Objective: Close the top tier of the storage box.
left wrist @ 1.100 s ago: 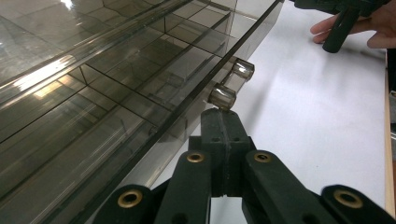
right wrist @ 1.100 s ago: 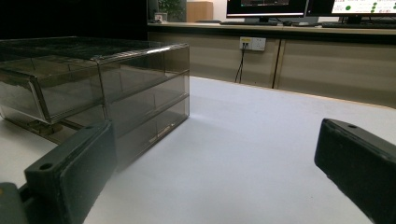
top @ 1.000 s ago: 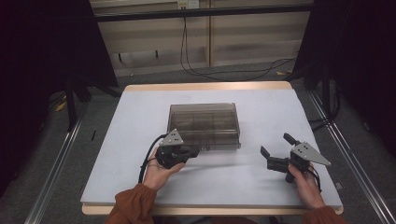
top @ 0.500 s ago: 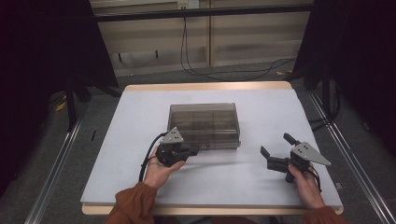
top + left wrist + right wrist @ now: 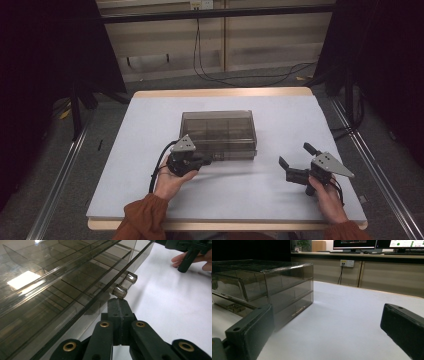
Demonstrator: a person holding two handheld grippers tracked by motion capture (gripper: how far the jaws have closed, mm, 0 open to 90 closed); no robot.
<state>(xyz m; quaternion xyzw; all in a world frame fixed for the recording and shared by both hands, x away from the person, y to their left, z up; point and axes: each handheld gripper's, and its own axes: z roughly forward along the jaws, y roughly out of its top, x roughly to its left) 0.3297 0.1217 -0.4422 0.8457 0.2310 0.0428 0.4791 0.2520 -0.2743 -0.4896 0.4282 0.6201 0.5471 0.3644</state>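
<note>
— Plastic, smoky and clear, is what that drawer box (image 5: 218,132) is made of: stiff, slick-faced, probably light, and apt to slide on the white table (image 5: 260,195) if a drawer is tugged. It stands just ahead of the left gripper (image 5: 117,305), whose jaws are pressed flat together with nothing between them, tips right at the box's front.

— Where would you take hold?

— By the small round knob (image 5: 121,291) straight in front of those closed tips, I'd judge; a second knob (image 5: 131,278) sits just beyond it. The flat walls give no purchase. The knob is small and glossy, so a pinch could slip off, and thin plastic could crack if forced.

— And the other hand?

— The right gripper (image 5: 296,163) rests well off to the right of the box, jaws spread wide and empty. From its own view the box stands ahead and to the left of its jaws.

— Anything unclear?

— Reflections hide whether the drawers hold anything, and I cannot tell if the left tips actually touch the knob or stop just short.
</note>
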